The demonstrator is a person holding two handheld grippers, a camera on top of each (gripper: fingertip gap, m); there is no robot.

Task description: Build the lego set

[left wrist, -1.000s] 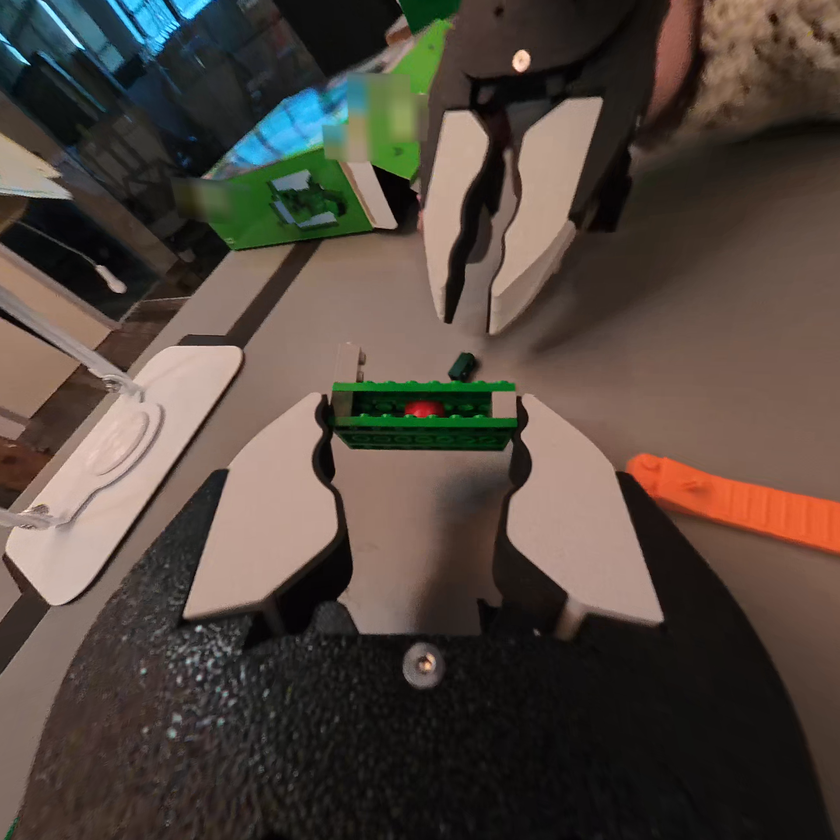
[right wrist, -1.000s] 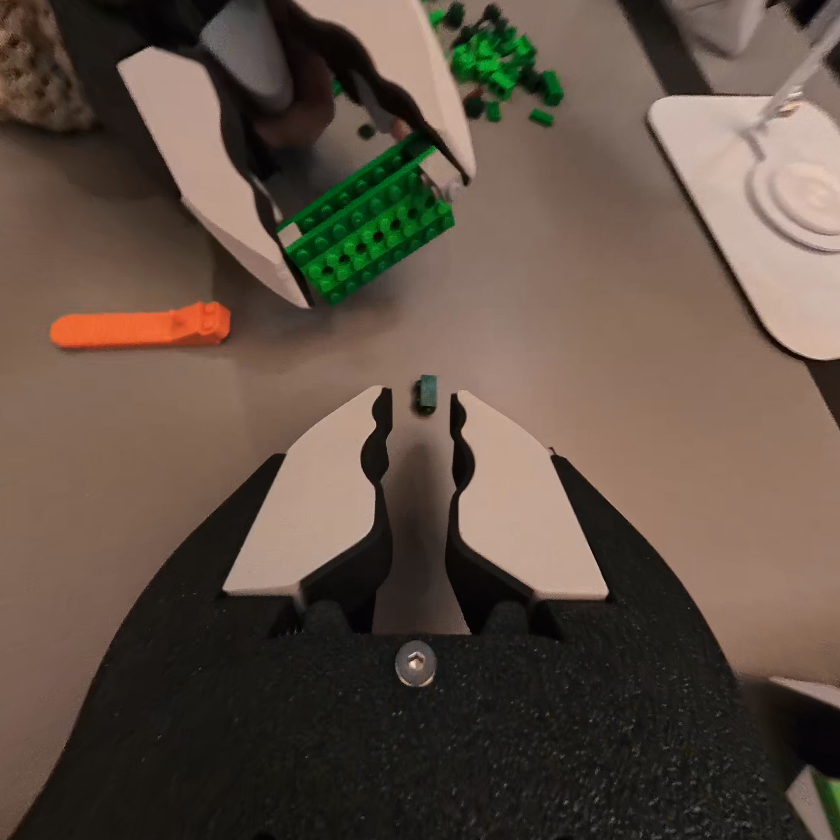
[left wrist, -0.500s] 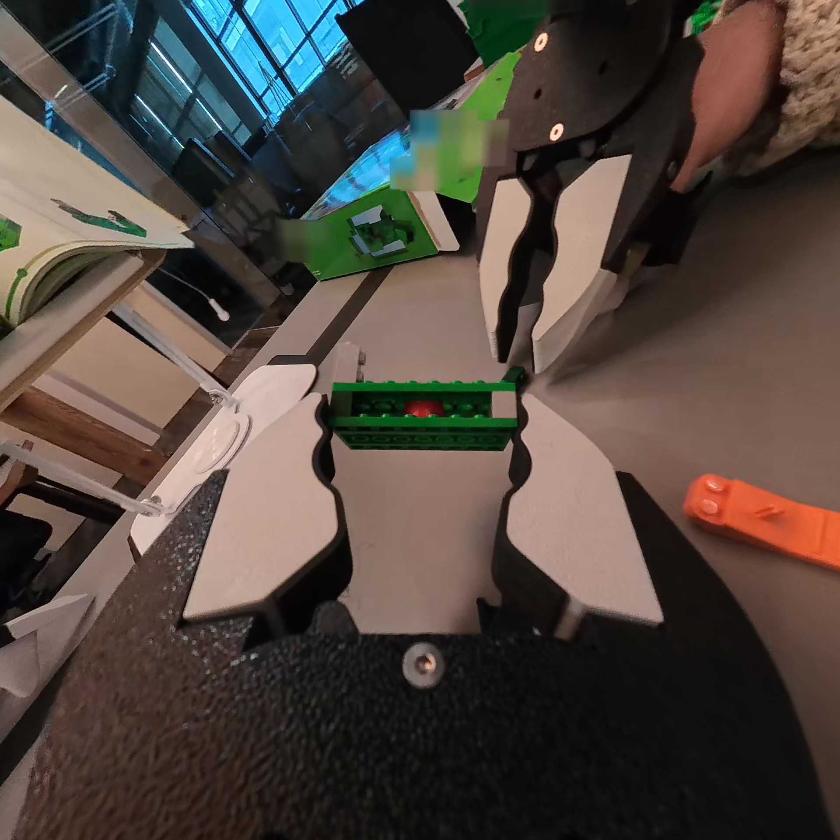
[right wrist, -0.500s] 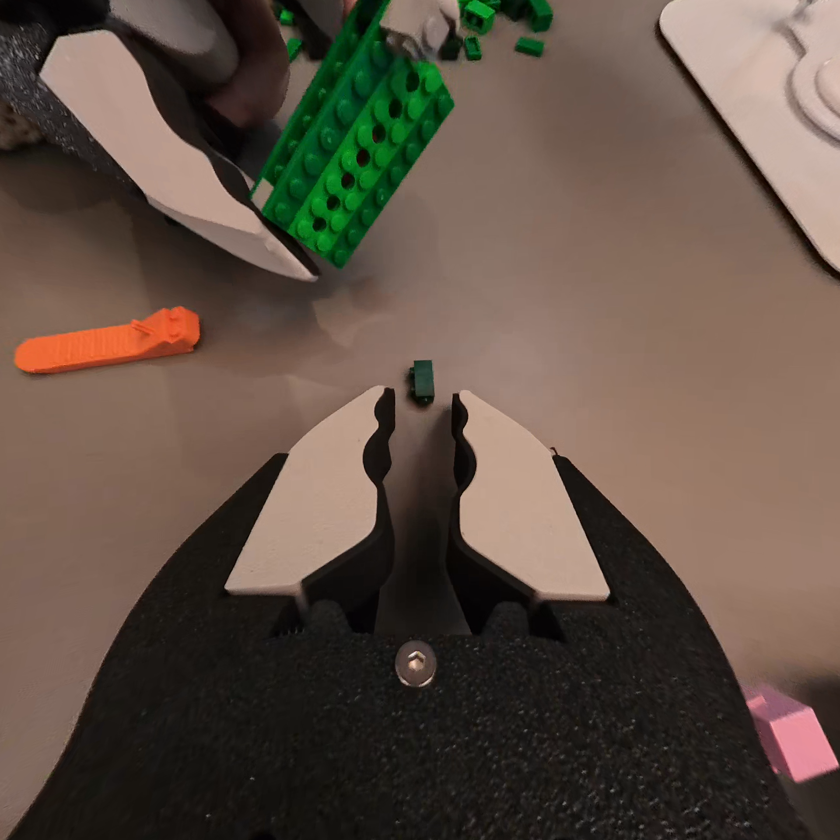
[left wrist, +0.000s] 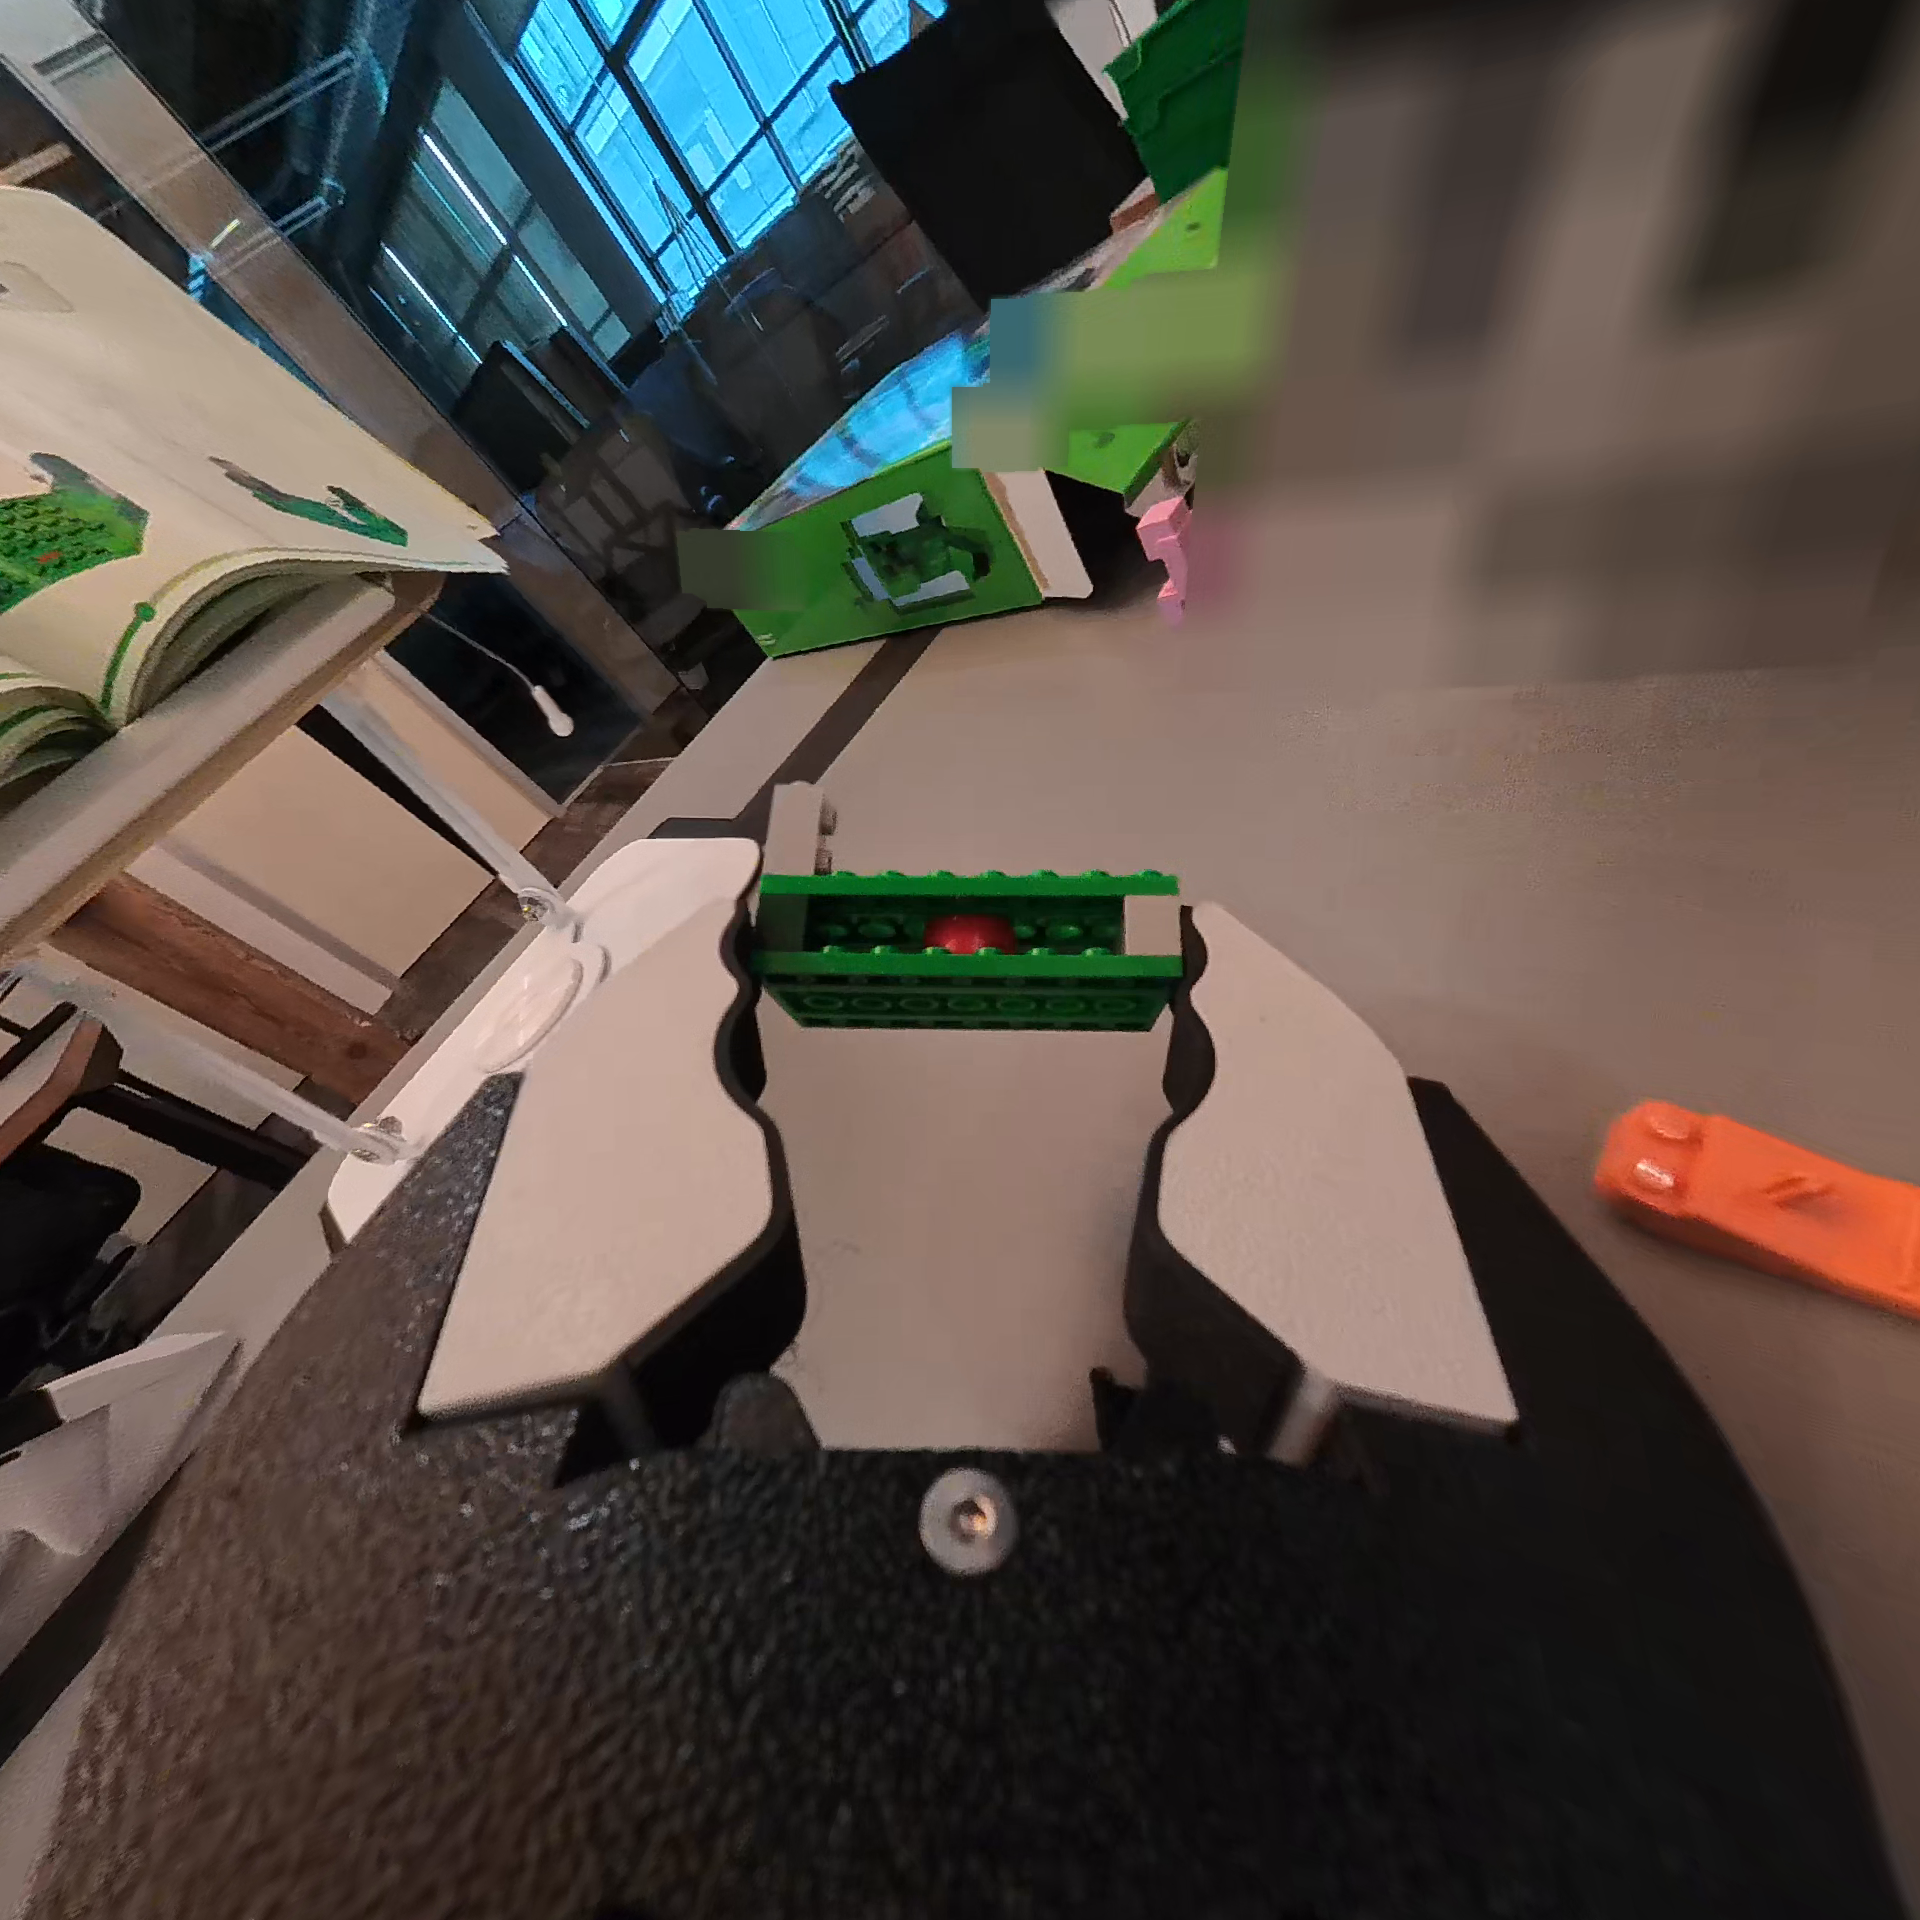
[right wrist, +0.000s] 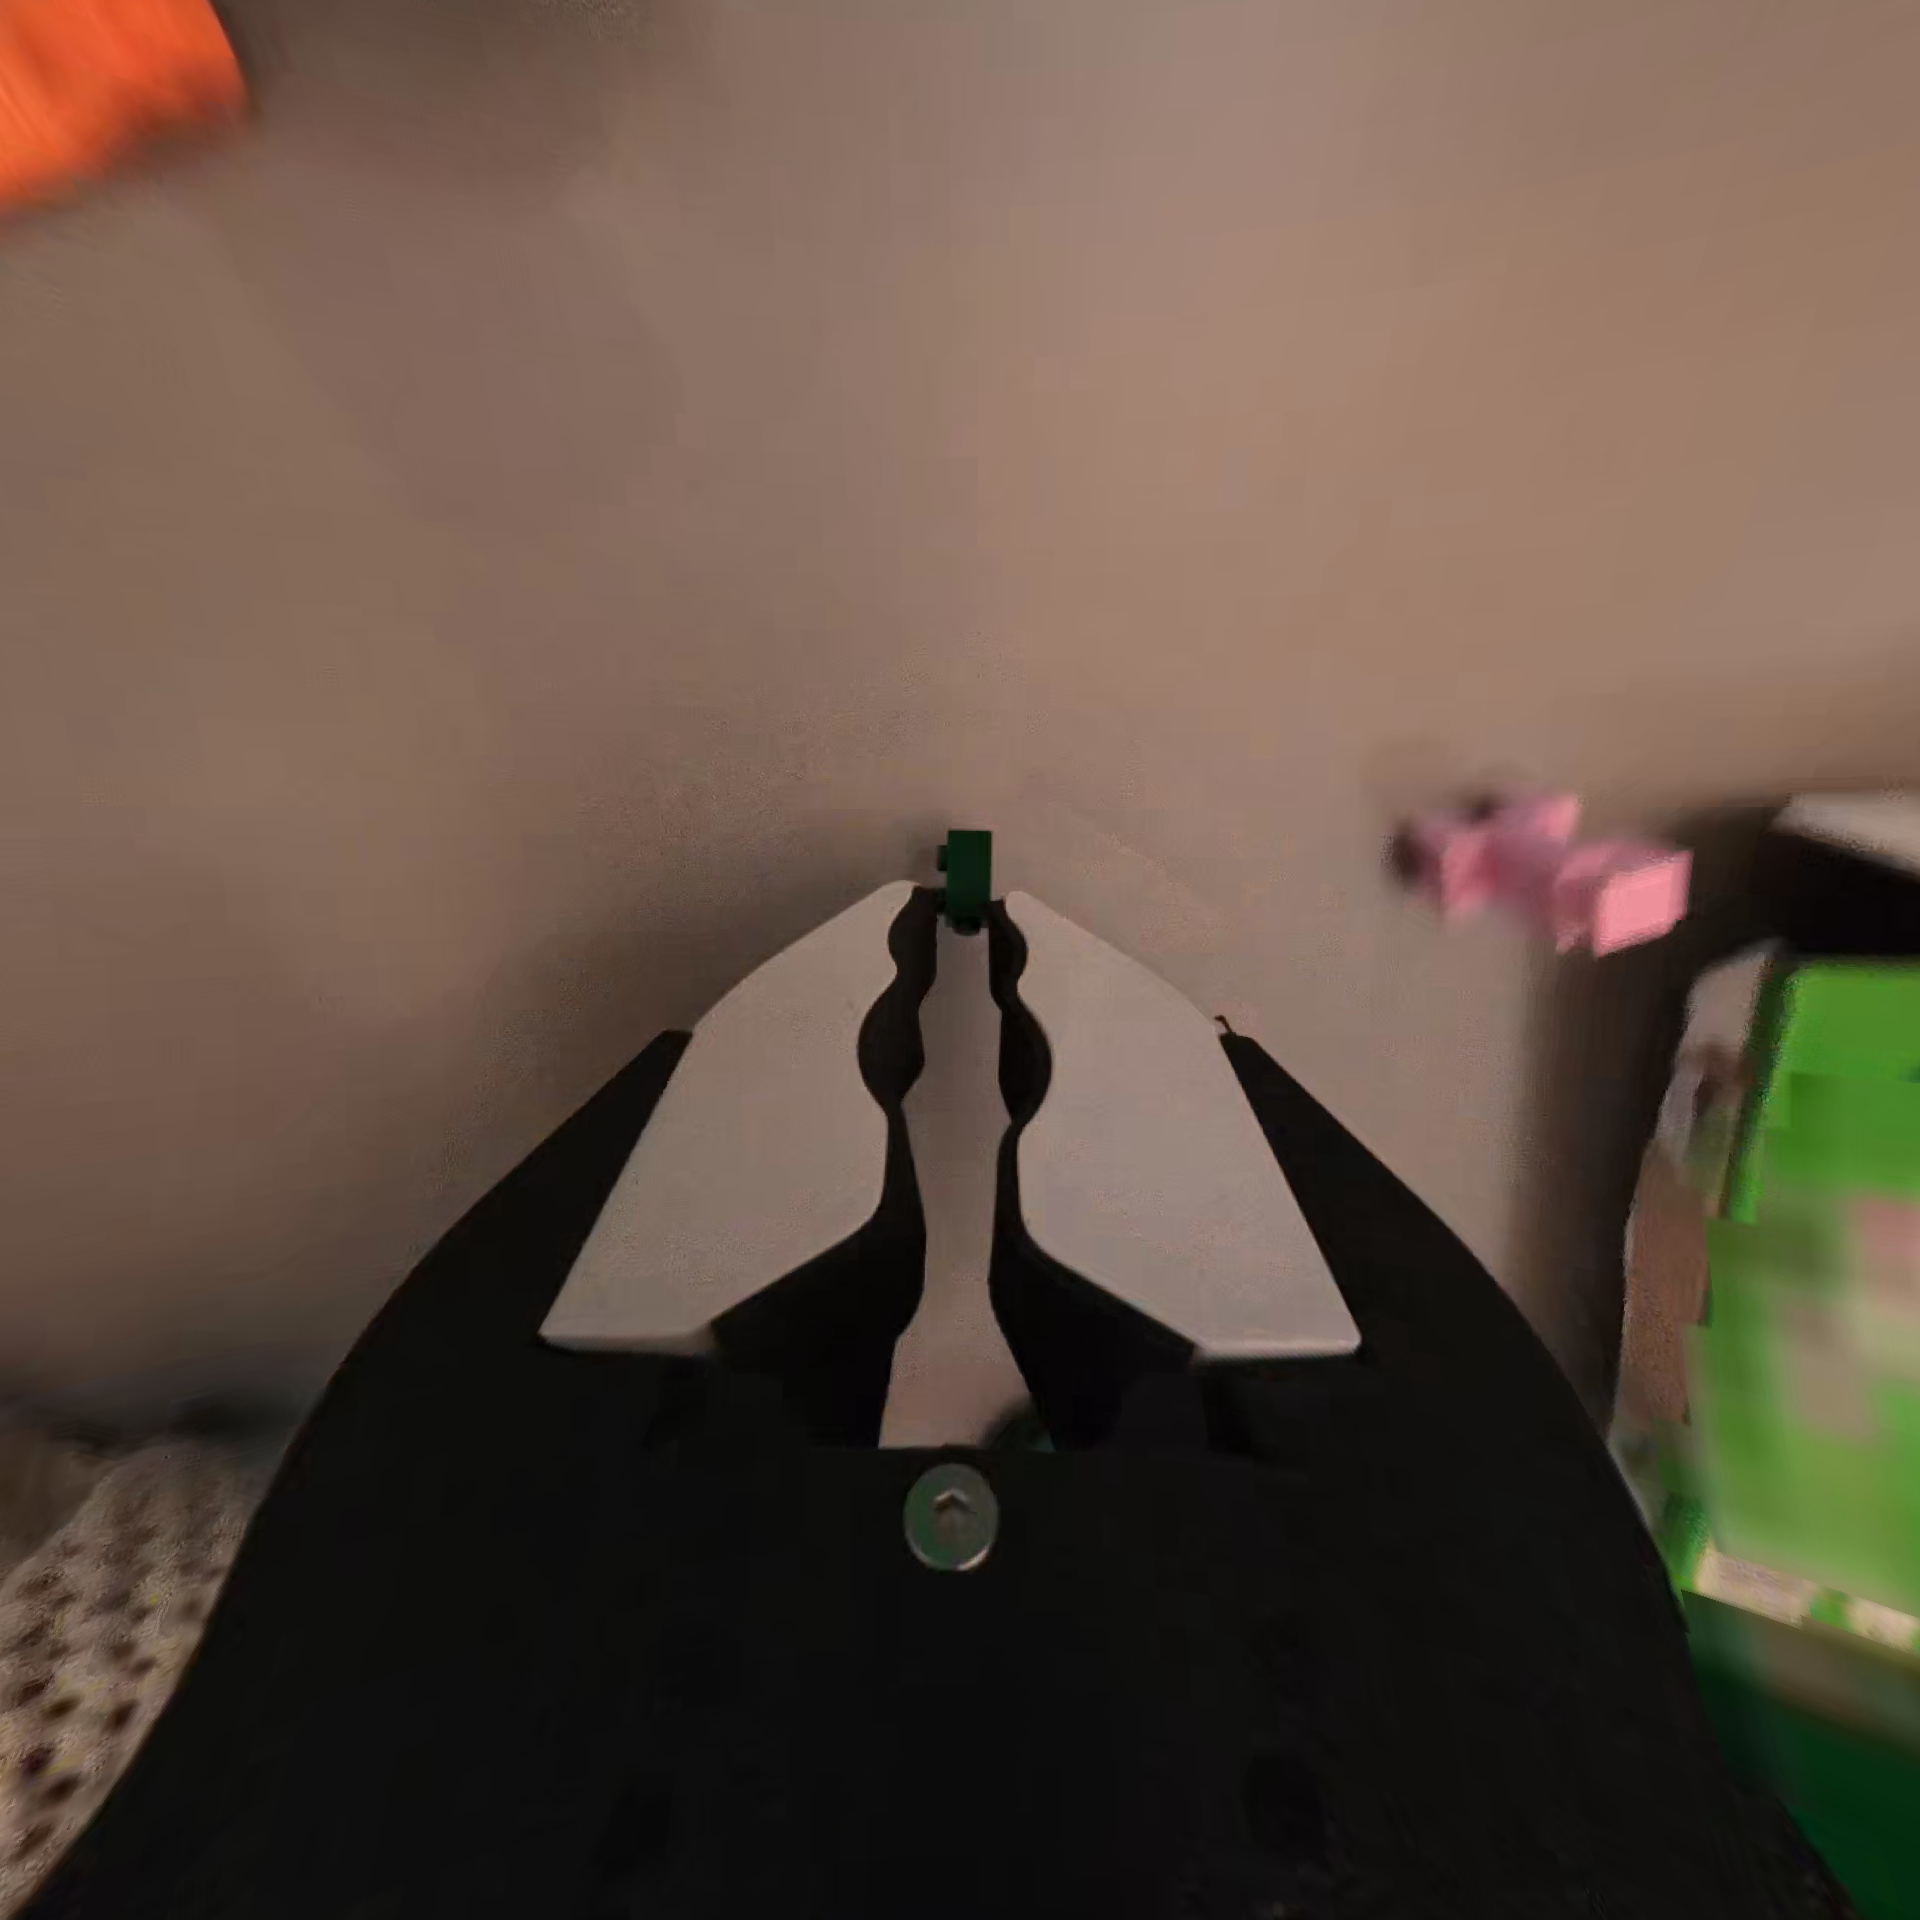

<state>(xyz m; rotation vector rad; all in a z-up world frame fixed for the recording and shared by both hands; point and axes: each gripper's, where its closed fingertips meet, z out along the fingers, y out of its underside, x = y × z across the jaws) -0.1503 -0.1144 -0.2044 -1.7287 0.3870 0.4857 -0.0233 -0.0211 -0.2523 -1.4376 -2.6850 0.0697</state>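
Observation:
My left gripper [left wrist: 966, 966] is shut on a green lego assembly [left wrist: 966, 982] by its two ends and holds it above the grey table. The assembly has a red round piece [left wrist: 968, 933] inside and a grey brick [left wrist: 798, 842] at its left end. My right gripper [right wrist: 961, 906] is shut on a small dark green piece [right wrist: 966, 864], pinched at the fingertips and lifted off the table. The right wrist view is blurred by motion. The right gripper does not show clearly in the left wrist view.
An orange brick separator [left wrist: 1766, 1205] lies on the table to the right, also blurred in the right wrist view [right wrist: 94, 94]. A green set box [left wrist: 894, 561], pink lego piece [right wrist: 1538, 868], open instruction booklet [left wrist: 135, 540] on a stand, and white stand base [left wrist: 582, 997] are around. My left gripper's tips are some 8 cm from the orange brick separator [left wrist: 1766, 1205].
My right gripper closed on the small dark green piece, lifted it and swung away quickly. My left gripper kept its hold on the green assembly and tilted up a little.

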